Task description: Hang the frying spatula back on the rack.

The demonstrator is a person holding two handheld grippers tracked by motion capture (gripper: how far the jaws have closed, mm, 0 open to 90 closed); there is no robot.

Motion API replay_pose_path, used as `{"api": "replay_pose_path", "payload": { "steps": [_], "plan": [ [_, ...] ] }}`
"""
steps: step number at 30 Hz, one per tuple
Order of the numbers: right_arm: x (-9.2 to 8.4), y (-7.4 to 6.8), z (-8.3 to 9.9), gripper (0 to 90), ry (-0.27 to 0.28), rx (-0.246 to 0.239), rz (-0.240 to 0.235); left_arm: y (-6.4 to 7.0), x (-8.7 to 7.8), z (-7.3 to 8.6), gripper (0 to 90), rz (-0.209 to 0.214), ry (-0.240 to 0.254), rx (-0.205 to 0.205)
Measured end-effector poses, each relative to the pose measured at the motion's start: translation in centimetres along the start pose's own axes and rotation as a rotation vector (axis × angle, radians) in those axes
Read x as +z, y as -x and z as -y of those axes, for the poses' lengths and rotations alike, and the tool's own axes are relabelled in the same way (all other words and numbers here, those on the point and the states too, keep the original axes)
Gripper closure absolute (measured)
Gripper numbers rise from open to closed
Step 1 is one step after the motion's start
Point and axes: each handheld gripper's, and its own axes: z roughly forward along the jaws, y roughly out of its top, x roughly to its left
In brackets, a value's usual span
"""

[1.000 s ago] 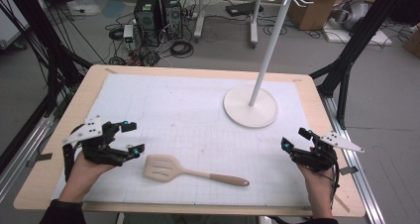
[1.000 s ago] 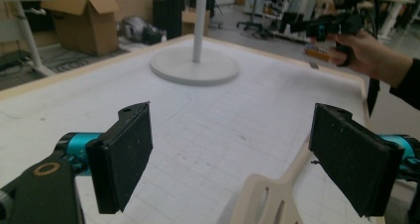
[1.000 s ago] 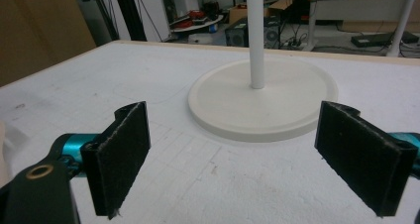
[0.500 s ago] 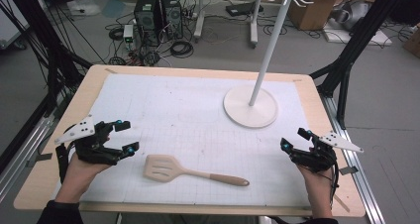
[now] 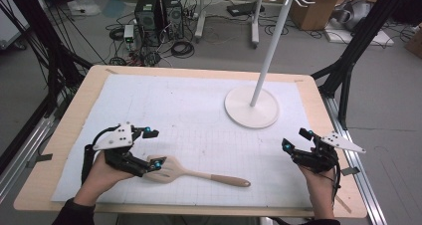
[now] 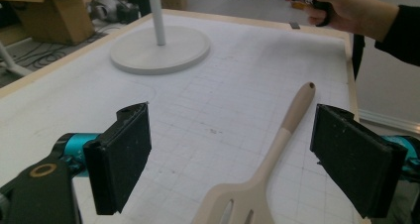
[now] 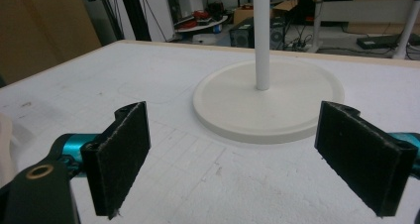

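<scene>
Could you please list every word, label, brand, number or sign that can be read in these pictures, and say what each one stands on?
None can be read.
Cardboard boxes: no print legible.
Computer towers: any markings too small and blurred.
White grid mat: faint ruled lines, no numbers readable.
Spatula, hanger stand: plain.

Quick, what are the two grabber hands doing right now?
Left gripper: open, jaws on either side of the spatula, not gripping it.
Right gripper: open, holding nothing.
</scene>
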Motion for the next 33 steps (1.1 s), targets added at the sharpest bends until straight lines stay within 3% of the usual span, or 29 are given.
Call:
{"api": "replay_pose_path", "payload": {
  "steps": [1, 2, 3, 9, 14, 19, 20, 25, 26, 27, 28, 33],
  "plan": [
    [0.0, 0.0, 0.0, 12.8, 0.0, 0.0, 0.0, 0.0, 0.0, 0.0, 16.9, 0.0, 0.0, 0.0],
    [0.0, 0.0, 0.0, 12.8, 0.0, -0.001, -0.001, 0.3, 1.0, -0.3, 16.9, 0.008, -0.046, 0.036],
    [0.0, 0.0, 0.0, 12.8, 0.0, -0.001, -0.001, 0.3, 1.0, -0.3, 16.9, 0.008, -0.046, 0.036],
    [0.1, 0.0, 0.0, 12.8, -0.009, -0.002, 0.0, 1.4, 3.9, -0.9, 15.8, 0.042, -0.165, 0.123],
    [0.1, 0.0, 0.0, 12.9, -0.007, -0.011, 0.0, 2.2, 6.0, -1.2, 15.5, 0.076, -0.261, 0.166],
    [0.2, 0.0, 0.1, 12.9, -0.012, -0.004, -0.003, 2.7, 7.9, -1.3, 17.9, 0.109, -0.33, 0.182],
    [0.2, 0.0, 0.1, 12.9, -0.016, -0.009, -0.005, 2.9, 8.5, -1.2, 19.7, 0.132, -0.349, 0.189],
    [0.2, 0.0, 0.1, 12.9, -0.016, -0.008, -0.007, 3.1, 9.8, -1.0, 24.7, 0.168, -0.394, 0.211],
    [0.2, 0.0, 0.1, 12.9, -0.013, -0.007, -0.009, 3.1, 10.4, -0.8, 26.5, 0.179, -0.43, 0.233],
    [0.2, 0.0, 0.1, 12.9, -0.013, -0.007, -0.009, 3.1, 10.4, -0.8, 27.3, 0.179, -0.43, 0.233],
    [0.2, 0.0, 0.1, 13.1, -0.016, -0.007, -0.01, 3.2, 11.0, -0.6, 27.4, 0.177, -0.469, 0.254],
    [0.3, 0.0, 0.1, 13.3, -0.024, -0.008, -0.014, 3.3, 11.9, -0.1, 33.5, 0.186, -0.52, 0.262]
  ]
}}
